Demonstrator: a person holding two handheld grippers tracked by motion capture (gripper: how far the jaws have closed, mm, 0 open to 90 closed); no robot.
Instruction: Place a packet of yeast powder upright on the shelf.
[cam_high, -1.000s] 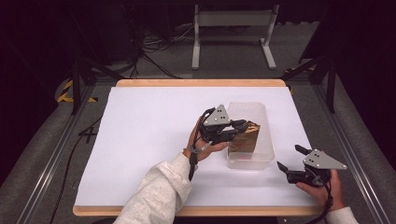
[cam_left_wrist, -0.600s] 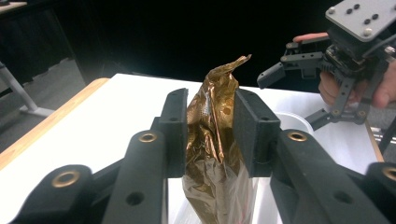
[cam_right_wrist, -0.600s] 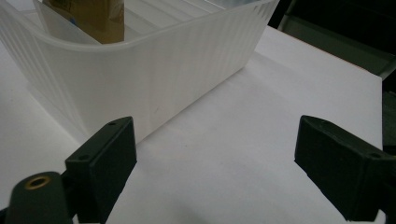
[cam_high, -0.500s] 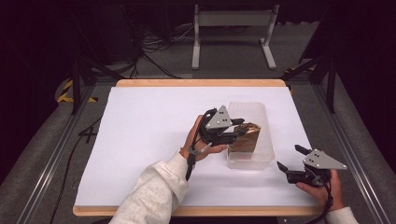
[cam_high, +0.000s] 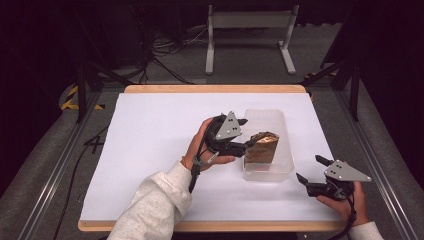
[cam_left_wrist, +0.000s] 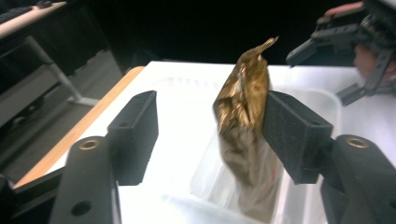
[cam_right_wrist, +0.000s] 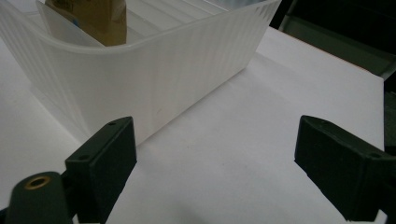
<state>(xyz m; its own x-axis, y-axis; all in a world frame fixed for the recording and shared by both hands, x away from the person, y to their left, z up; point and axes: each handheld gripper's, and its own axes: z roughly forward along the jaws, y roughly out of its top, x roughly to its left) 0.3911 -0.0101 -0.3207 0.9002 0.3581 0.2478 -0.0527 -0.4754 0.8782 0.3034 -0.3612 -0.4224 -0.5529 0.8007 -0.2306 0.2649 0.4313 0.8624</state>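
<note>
The left gripper (cam_high: 248, 145), jaws spread, flanks a gold packet (cam_high: 263, 147) standing in the clear bin (cam_high: 286, 165), while the right gripper (cam_high: 311, 173) idles released on the white surface (cam_high: 150, 140).

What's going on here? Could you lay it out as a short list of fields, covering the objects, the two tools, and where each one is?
surface: white table top with a wooden edge
container: clear plastic bin on the table's right half
item: gold foil pouch, upright, its lower part inside the bin
left gripper: jaws open on either side of the pouch, one jaw touching it
right gripper: jaws open, holding nothing, low over the table to the right of the bin
people: one person, a hand on each gripper
</note>
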